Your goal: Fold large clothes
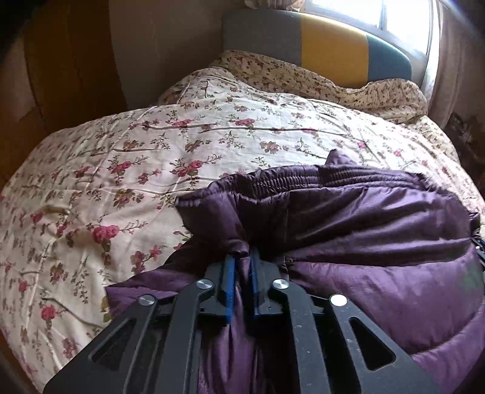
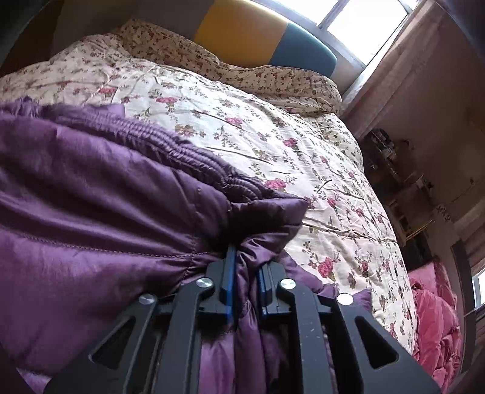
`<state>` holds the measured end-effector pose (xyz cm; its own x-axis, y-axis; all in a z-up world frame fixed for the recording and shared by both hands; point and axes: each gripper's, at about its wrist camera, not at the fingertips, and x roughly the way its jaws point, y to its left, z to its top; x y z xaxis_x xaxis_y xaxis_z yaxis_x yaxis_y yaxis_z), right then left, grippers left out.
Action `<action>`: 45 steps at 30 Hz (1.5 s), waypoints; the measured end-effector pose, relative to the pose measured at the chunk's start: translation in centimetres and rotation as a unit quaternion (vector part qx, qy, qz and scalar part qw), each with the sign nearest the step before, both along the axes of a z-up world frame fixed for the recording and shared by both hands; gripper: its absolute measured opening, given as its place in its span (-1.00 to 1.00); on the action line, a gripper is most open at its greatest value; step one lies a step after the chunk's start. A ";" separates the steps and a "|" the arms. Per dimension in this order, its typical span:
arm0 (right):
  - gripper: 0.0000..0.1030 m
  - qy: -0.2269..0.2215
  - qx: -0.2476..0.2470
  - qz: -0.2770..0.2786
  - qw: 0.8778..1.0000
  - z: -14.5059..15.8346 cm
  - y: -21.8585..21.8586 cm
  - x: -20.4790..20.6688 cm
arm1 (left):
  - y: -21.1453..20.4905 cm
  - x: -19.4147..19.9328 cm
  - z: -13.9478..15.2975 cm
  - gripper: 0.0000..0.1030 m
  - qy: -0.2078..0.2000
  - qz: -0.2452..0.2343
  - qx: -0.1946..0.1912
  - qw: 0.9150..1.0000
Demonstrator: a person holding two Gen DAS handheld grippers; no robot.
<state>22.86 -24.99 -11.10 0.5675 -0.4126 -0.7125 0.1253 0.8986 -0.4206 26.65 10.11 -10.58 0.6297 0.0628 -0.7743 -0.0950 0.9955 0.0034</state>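
A large purple padded jacket lies bunched on a bed with a floral quilt. My left gripper is shut on a bunched fold at the jacket's left side. In the right wrist view the same purple jacket fills the left half, its ribbed hem running across the quilt. My right gripper is shut on a thick gathered fold at the jacket's right side. The blue pads of both grippers press into the fabric, which hides the fingertips.
A grey, yellow and teal headboard stands at the far end under a bright window. A wooden wardrobe is at the left. Cluttered shelves and a pink blanket lie right of the bed.
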 end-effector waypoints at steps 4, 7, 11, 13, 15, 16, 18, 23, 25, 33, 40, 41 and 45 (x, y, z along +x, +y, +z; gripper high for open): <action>-0.09 -0.025 0.033 -0.005 0.999 2.6 -0.1 -1.1 | 0.2 -1.8 2.5 0.12 -0.037 0.009 -0.033 0.999; -0.09 -0.047 0.055 0.001 0.997 4.6 1.4 -2.1 | -0.6 -3.0 4.0 0.12 -0.055 -0.001 -0.049 0.997; -0.09 -0.061 0.090 0.017 0.994 5.6 4.3 -3.1 | -2.7 -4.1 4.6 0.12 -0.068 -0.022 -0.063 0.995; -0.09 -0.064 0.091 0.031 0.993 5.3 5.9 -3.4 | -3.9 -4.4 4.3 0.12 -0.069 -0.035 -0.057 0.995; -0.09 -0.062 0.088 0.042 0.993 4.5 7.5 -3.6 | -4.8 -4.5 3.4 0.12 -0.061 -0.044 -0.053 0.996; -0.09 -0.060 0.080 0.047 0.994 3.9 8.3 -3.6 | -4.9 -4.4 3.0 0.12 -0.059 -0.046 -0.051 0.996; -0.09 -0.062 0.061 0.052 0.995 3.0 9.0 -3.5 | -5.0 -4.4 2.1 0.12 -0.058 -0.049 -0.046 0.996; -0.09 -0.059 0.047 0.050 0.996 1.1 9.5 -2.8 | -5.1 -4.5 0.7 0.14 -0.067 -0.051 -0.046 0.995; -0.09 -0.058 0.038 0.050 0.996 0.5 9.8 -2.6 | -5.1 -4.4 0.3 0.15 -0.067 -0.051 -0.050 0.995; -0.09 -0.047 0.038 0.047 0.997 -1.0 9.5 -1.7 | -5.2 -4.6 -0.5 0.16 -0.074 -0.048 -0.054 0.995; -0.08 -0.045 0.040 0.047 0.997 -0.7 9.3 -2.0 | -5.1 -4.7 -0.2 0.23 -0.071 -0.049 -0.059 0.995; -0.08 -0.045 0.041 0.047 0.997 -0.7 9.3 -1.9 | -5.1 -4.9 0.0 0.27 -0.071 -0.049 -0.060 0.994; 0.01 -0.043 0.052 0.046 0.997 -0.2 9.1 -2.0 | -4.3 -6.6 1.1 0.30 -0.079 -0.046 -0.076 0.993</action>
